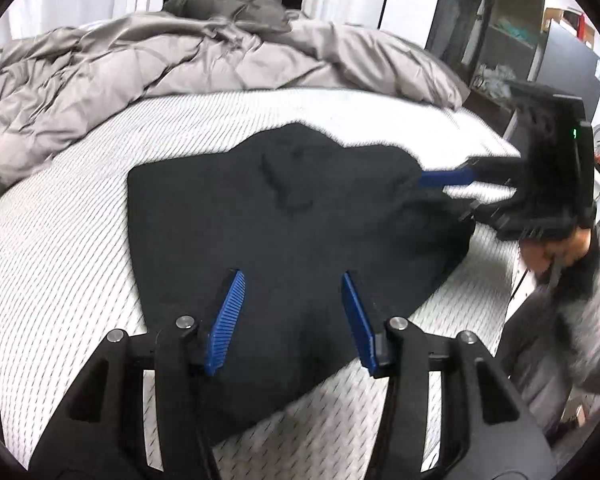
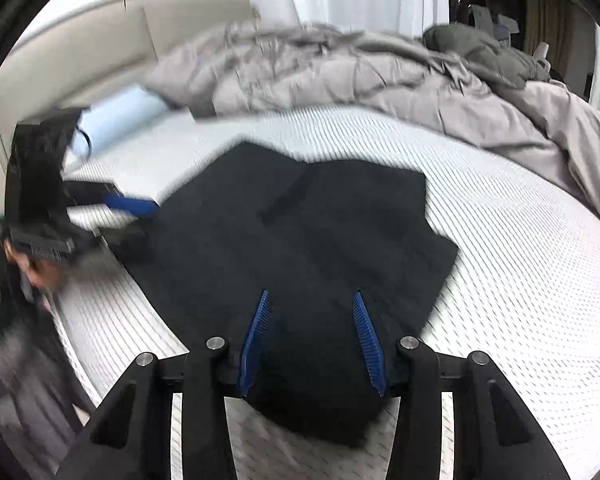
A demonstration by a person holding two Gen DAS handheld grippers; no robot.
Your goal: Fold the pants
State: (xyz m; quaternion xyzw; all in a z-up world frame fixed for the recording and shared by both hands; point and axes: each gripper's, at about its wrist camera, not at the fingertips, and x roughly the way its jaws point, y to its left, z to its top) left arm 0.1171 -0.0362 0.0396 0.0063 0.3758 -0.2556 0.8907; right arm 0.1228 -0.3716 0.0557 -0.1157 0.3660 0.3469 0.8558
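The black pants (image 1: 284,216) lie folded into a compact dark bundle on the white striped mattress (image 1: 60,240); they also show in the right wrist view (image 2: 300,232). My left gripper (image 1: 292,276) is open, its blue fingers spread just above the bundle's near edge. My right gripper (image 2: 310,294) is open too, hovering over the bundle's opposite end. Each gripper appears in the other's view, at the bundle's edge: the right one (image 1: 448,196), the left one (image 2: 140,216). Neither holds cloth.
A crumpled grey duvet (image 1: 140,68) is heaped across the far part of the bed. A pale blue pillow (image 2: 120,116) lies by the beige headboard (image 2: 80,40). Dark shelving (image 1: 500,28) stands past the bed's right side. The person's sleeve (image 1: 572,312) is at the bed edge.
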